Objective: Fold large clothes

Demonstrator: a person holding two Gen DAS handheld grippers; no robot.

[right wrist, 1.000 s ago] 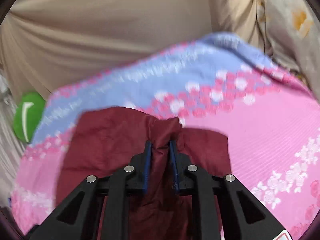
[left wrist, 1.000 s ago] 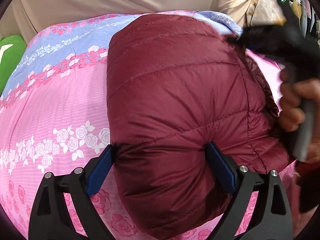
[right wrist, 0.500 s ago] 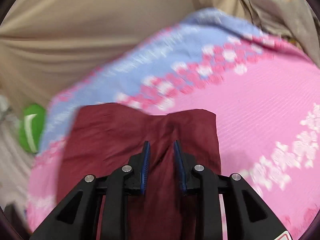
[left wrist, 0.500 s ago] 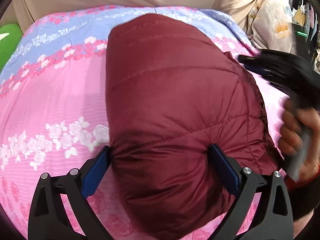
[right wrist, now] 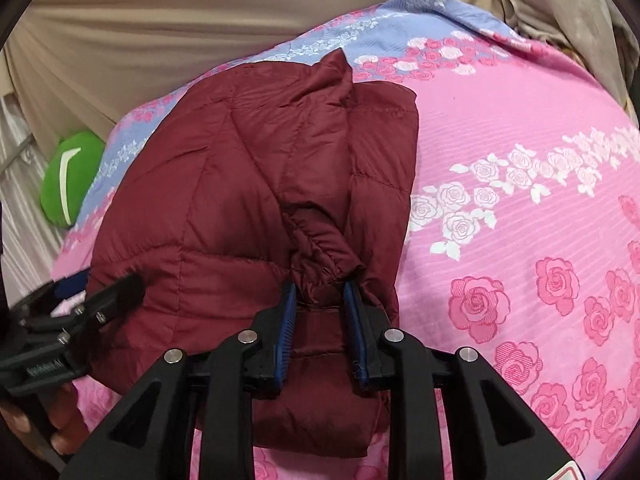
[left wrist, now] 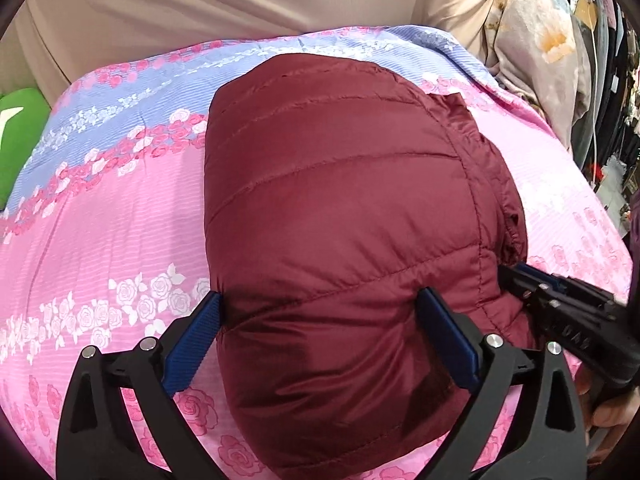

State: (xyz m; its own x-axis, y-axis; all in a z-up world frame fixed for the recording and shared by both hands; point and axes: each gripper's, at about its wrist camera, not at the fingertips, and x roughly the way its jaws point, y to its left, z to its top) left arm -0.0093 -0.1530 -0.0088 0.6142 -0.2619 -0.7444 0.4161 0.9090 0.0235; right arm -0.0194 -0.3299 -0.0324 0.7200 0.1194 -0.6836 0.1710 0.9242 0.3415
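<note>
A maroon quilted puffer jacket (left wrist: 340, 208) lies folded into a compact bundle on the pink floral bedspread (left wrist: 100, 240). My left gripper (left wrist: 320, 320) is open wide, its blue pads on either side of the bundle's near end. In the right wrist view the jacket (right wrist: 224, 208) shows a gathered cuff on top. My right gripper (right wrist: 322, 304) holds that cuff (right wrist: 320, 256) between its narrowly parted blue pads. The right gripper also shows in the left wrist view (left wrist: 560, 304), at the bundle's right edge. The left gripper shows at the left of the right wrist view (right wrist: 80, 300).
A beige sheet (left wrist: 200, 8) hangs behind the bed. A green cushion (right wrist: 68, 176) lies at the bed's far left edge. A floral cloth (left wrist: 532, 40) and hanging clothes stand at the right. The bedspread has a blue band (right wrist: 400, 36) at its far end.
The right gripper has swung down from the far right to the bundle's near right edge and now grips the gathered cuff. The left gripper stays open around the bundle's near end.
</note>
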